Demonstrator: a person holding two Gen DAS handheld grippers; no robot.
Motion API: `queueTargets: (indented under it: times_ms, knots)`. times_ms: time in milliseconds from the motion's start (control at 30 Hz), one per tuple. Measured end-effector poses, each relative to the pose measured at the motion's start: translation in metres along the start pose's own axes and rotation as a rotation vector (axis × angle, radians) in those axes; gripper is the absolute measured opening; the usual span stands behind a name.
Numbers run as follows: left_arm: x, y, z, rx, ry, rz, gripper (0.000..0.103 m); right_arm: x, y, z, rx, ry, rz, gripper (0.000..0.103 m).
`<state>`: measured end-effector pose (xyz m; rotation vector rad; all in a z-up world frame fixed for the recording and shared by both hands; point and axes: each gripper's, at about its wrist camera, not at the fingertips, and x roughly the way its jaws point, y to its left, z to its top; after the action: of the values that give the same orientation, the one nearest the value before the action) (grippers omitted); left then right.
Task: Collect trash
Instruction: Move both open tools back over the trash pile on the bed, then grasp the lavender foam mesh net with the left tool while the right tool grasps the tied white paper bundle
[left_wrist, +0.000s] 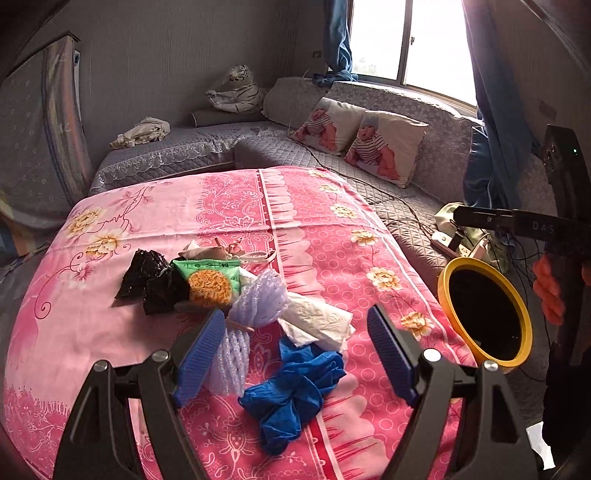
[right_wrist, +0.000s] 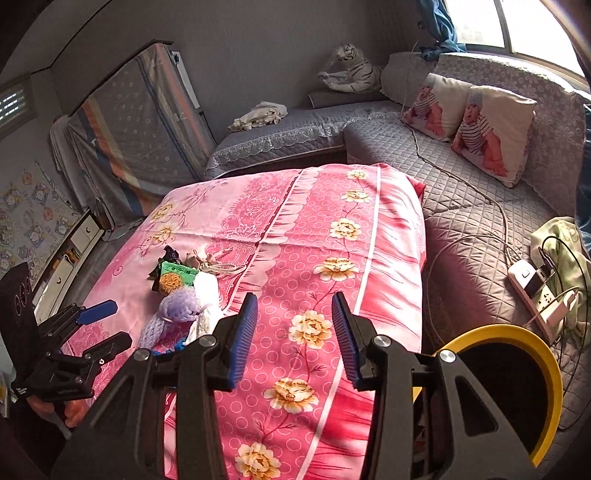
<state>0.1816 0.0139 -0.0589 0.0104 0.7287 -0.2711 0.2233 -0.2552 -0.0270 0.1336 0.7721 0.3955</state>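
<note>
Glove (left_wrist: 291, 395) lies between my left gripper's (left_wrist: 295, 354) spread fingers; right gripper (right_wrist: 295, 339), also released, hangs farther off.

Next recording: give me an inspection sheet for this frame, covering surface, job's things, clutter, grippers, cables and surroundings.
Surface: pink floral cloth covering the table.
Job's things: black wrapper, green noodle packet, lilac foam net, white tissue, blue glove clustered together; yellow-rimmed bin beside the table's right edge.
Clutter: beige scraps behind the packet.
Grippers: left gripper open above the glove; right gripper open, empty.
Cables: white cord to power strip on the sofa.
Surroundings: grey sofa, baby-print cushions, toy tiger, window.
</note>
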Motion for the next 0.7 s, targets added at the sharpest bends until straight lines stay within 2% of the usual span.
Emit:
queueTargets:
  times_ms: [300, 700]
  knots:
    - [0.007, 0.029, -0.014, -0.051, 0.033, 0.027, 0.076, 0.040, 0.043, -0.003, -0.073, 0.104, 0.064, 0.039]
    - [0.031, 0.041, -0.022, -0.057, 0.083, 0.019, 0.076, 0.093, 0.070, -0.015, -0.128, 0.247, 0.113, 0.039]
